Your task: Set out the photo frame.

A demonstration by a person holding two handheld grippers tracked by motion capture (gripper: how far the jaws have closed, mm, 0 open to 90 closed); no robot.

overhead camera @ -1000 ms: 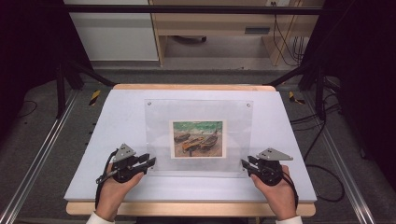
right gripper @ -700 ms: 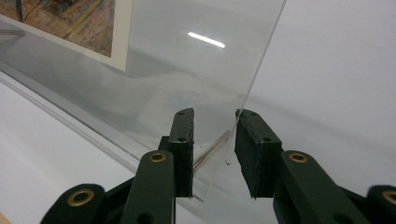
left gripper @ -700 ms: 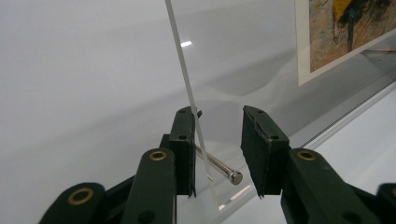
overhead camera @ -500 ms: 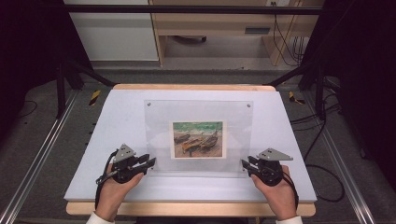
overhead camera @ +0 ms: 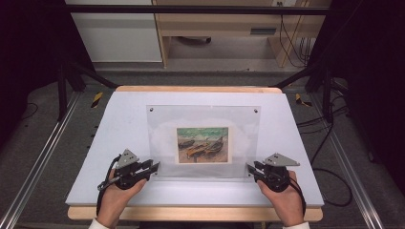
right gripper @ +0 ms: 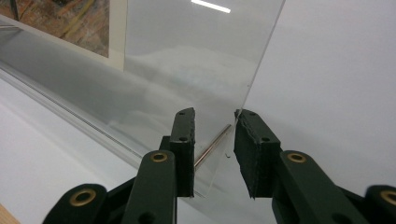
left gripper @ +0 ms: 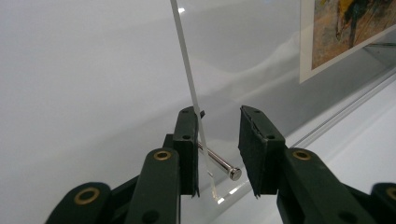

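A clear acrylic frame (overhead camera: 205, 119) with a boat painting print (overhead camera: 202, 144) stands leaning on the white table (overhead camera: 119, 124). My left gripper (overhead camera: 155, 166) is at its lower left corner and my right gripper (overhead camera: 249, 168) at its lower right corner. In the left gripper view the sheet (left gripper: 187, 74) and a metal pin (left gripper: 217, 161) sit between the jaws of my left gripper (left gripper: 218, 112); one pad touches the sheet, the other stands off. In the right gripper view the sheet (right gripper: 201, 60) and its pin (right gripper: 215, 142) lie inside the gap of my right gripper (right gripper: 212, 114), with space at the left pad.
The white board rests on a wooden tabletop (overhead camera: 191, 213). Black frame posts (overhead camera: 62, 86) and cables (overhead camera: 329, 138) flank the table, and metal rails (overhead camera: 33, 171) run along the floor. A wooden cabinet (overhead camera: 219, 33) stands beyond the far edge.
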